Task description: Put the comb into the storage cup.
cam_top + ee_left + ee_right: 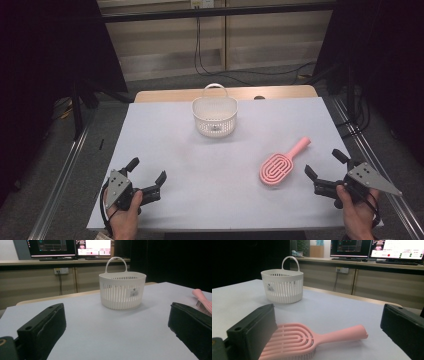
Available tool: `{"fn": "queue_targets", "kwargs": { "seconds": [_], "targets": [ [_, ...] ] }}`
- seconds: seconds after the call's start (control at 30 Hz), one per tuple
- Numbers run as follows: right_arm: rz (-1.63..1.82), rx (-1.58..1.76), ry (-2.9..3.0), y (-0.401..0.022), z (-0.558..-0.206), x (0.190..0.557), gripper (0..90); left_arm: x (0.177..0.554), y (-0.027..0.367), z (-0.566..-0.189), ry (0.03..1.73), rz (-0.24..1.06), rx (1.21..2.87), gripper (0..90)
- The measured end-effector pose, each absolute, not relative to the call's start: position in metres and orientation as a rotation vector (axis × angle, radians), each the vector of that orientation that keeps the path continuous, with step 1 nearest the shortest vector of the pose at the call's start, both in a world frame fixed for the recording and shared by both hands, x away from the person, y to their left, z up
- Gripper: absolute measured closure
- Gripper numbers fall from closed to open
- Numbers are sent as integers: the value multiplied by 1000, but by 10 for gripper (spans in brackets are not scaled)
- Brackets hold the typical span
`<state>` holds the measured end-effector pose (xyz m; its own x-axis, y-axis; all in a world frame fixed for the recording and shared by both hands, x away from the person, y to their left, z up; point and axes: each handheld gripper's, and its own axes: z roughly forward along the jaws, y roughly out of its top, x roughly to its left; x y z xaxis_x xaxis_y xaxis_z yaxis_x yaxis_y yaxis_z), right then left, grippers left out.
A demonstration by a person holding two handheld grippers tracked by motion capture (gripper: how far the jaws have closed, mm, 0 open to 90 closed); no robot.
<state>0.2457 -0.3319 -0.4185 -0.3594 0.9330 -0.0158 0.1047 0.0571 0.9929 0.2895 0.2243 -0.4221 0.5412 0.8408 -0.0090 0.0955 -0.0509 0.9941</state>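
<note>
Nothing done yet: pink hairbrush [280, 165] lies on the bench [165, 150], basket [215, 116] empty at twelve o'clock. Left hand-held gripper [148, 176] and right hand-held gripper [325, 164] both gape, holding nothing.

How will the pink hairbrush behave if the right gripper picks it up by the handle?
The pink hairbrush looks like rigid moulded plastic, so it should stay stiff. Its slotted, open head suggests little weight. The smooth, rounded handle may slip or twist between the pads, since the wider head hangs off one end.
</note>
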Motion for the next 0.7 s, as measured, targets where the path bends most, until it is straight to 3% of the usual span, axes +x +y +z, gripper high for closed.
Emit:
{"fn": "queue_targets", "kwargs": {
  "seconds": [0.7],
  "targets": [
    [1402,1069,1627,-331,-421,249,0,291,220,-422,819,718,1523,15]
  ]
}}
